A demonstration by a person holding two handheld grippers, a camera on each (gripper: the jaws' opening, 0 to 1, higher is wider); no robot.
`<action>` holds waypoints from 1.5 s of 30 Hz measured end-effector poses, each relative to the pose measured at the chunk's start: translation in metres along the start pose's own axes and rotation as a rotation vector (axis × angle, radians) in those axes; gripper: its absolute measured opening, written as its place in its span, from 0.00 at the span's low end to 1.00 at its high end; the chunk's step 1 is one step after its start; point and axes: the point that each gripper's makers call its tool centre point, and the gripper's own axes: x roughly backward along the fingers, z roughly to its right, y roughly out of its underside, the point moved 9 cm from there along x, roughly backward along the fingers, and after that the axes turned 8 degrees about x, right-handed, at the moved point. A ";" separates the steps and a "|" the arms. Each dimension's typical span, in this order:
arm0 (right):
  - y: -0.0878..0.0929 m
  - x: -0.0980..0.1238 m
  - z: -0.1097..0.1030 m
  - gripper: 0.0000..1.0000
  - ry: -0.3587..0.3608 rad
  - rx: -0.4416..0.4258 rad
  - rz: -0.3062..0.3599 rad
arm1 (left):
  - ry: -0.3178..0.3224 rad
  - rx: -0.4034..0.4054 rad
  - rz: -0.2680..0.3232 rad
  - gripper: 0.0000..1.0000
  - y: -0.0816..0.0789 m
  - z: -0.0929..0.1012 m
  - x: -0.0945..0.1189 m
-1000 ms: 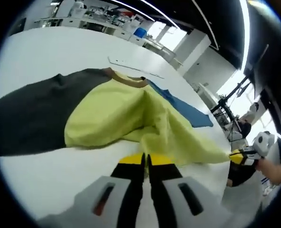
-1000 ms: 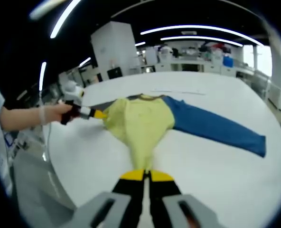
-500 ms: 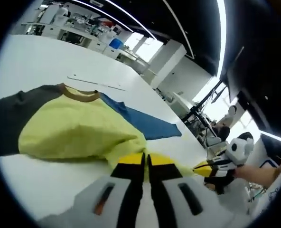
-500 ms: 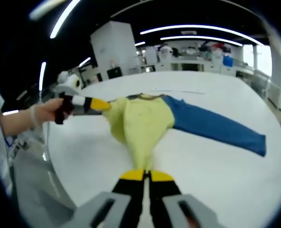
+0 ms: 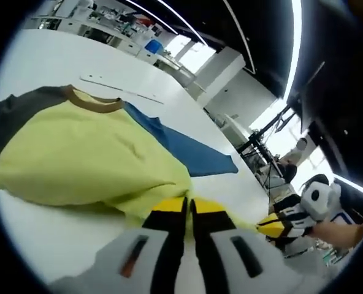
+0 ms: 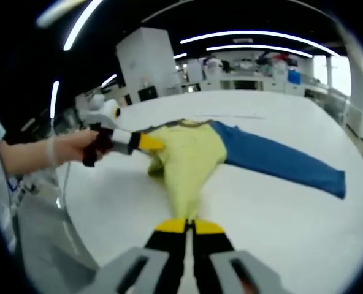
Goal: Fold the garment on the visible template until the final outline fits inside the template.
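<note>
A long-sleeved garment lies on the white table [image 5: 59,61]: yellow body [image 5: 77,162], brown collar [image 5: 92,104], dark grey sleeve [image 5: 19,104], blue sleeve [image 5: 187,150]. My left gripper [image 5: 187,208] is shut on the yellow hem, which bunches up at its tips. The right gripper [image 5: 279,225] comes in from the right, held by a hand. In the right gripper view my right gripper [image 6: 187,225] is shut on the hem's other corner, the yellow body [image 6: 194,153] stretching away from it. The left gripper [image 6: 146,143] holds fabric lifted over the body. The blue sleeve [image 6: 279,160] lies flat.
A thin template line [image 5: 117,93] runs across the table beyond the collar, also seen as the template line [image 6: 230,116]. A person's hand [image 6: 62,150] holds the left gripper. Workbenches [image 6: 255,76] stand behind; a table edge [image 6: 65,202] drops off at left.
The left gripper has carried its hem corner inward over the yellow body, toward the blue sleeve side. The dark sleeve is now hidden in the right gripper view. The right gripper has stayed put.
</note>
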 end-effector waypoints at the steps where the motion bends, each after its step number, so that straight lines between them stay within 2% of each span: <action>1: 0.000 0.000 0.000 0.00 0.000 0.000 0.000 | 0.001 0.000 -0.002 0.01 0.000 -0.001 0.000; 8: -0.002 0.000 0.001 0.00 0.002 -0.001 0.001 | 0.020 -0.008 -0.002 0.05 -0.002 0.005 0.008; 12: -0.002 0.000 0.002 0.00 0.001 -0.002 0.003 | 0.040 -0.041 0.019 0.20 -0.005 0.008 0.012; 14: -0.002 0.000 0.002 0.00 0.001 -0.001 0.003 | 0.051 -0.049 0.030 0.24 -0.007 0.010 0.014; 20: -0.003 0.000 0.001 0.00 -0.002 0.002 0.005 | 0.037 -0.071 0.064 0.47 -0.016 0.011 0.025; 27: -0.003 0.000 0.001 0.00 0.001 0.002 0.009 | 0.002 -0.081 0.035 0.69 -0.013 0.004 0.031; 32: -0.003 0.001 0.001 0.00 0.003 0.000 0.012 | -0.008 -0.049 0.022 0.69 -0.008 0.002 0.035; 34: -0.003 0.001 0.000 0.00 0.004 0.001 0.013 | -0.014 -0.030 0.015 0.63 -0.005 -0.004 0.037; 39: -0.003 0.002 0.001 0.00 0.005 0.000 0.014 | -0.058 0.017 -0.003 0.57 0.003 -0.014 0.037; 45: -0.004 0.003 0.002 0.00 0.008 0.000 0.015 | -0.072 0.072 -0.011 0.43 0.012 -0.020 0.032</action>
